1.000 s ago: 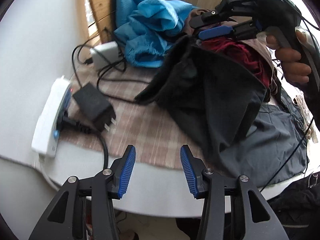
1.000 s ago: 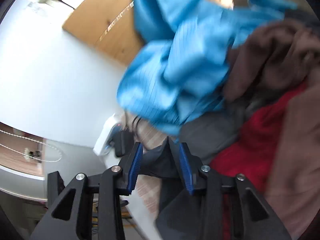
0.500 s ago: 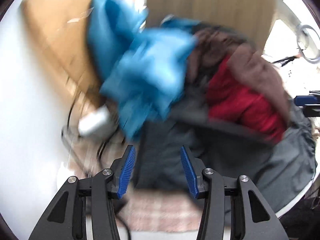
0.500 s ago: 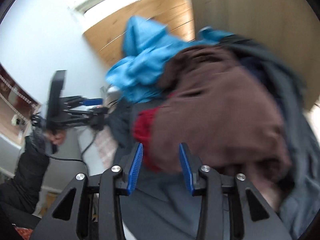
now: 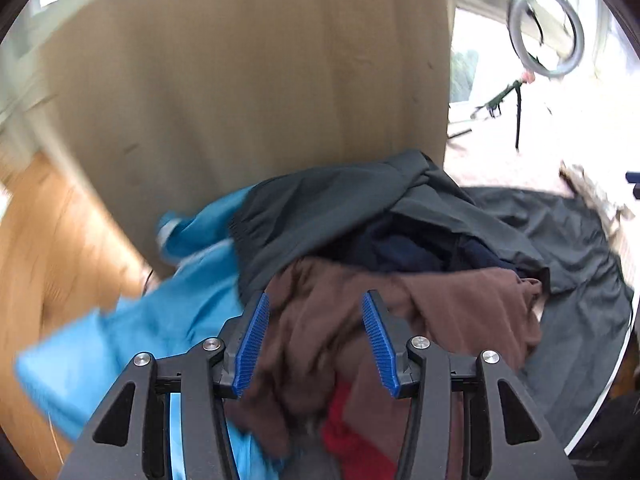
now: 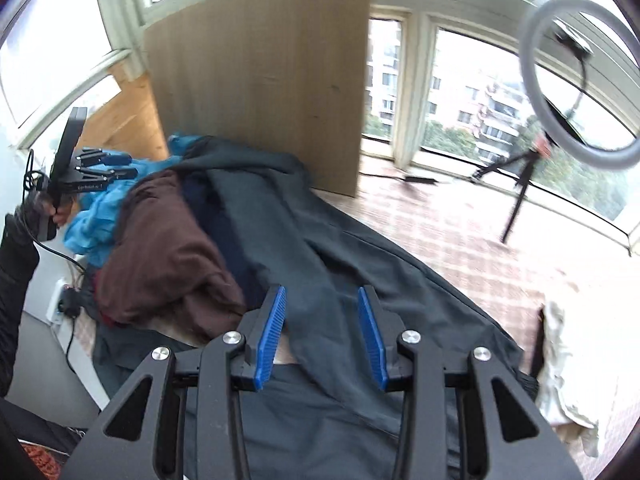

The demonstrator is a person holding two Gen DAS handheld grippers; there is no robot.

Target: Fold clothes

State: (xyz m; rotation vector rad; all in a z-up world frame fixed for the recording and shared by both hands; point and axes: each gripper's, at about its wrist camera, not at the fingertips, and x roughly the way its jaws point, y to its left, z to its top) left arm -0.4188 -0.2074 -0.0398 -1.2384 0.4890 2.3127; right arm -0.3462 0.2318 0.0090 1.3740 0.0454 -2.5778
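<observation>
Two grippers are in view — the left gripper (image 5: 312, 340) and the right gripper (image 6: 322, 334) — each with two blue-padded fingers. The heap holds at least five garments: one bright blue garment (image 5: 132, 340), one brown garment (image 6: 160, 248), one red garment (image 5: 352, 440), one navy garment (image 5: 408, 252) and one dark grey garment (image 6: 328, 248). Behind stand one cardboard panel (image 6: 260, 80) and one ring light (image 6: 580, 80) — plus one white cloth (image 6: 568, 380).
</observation>
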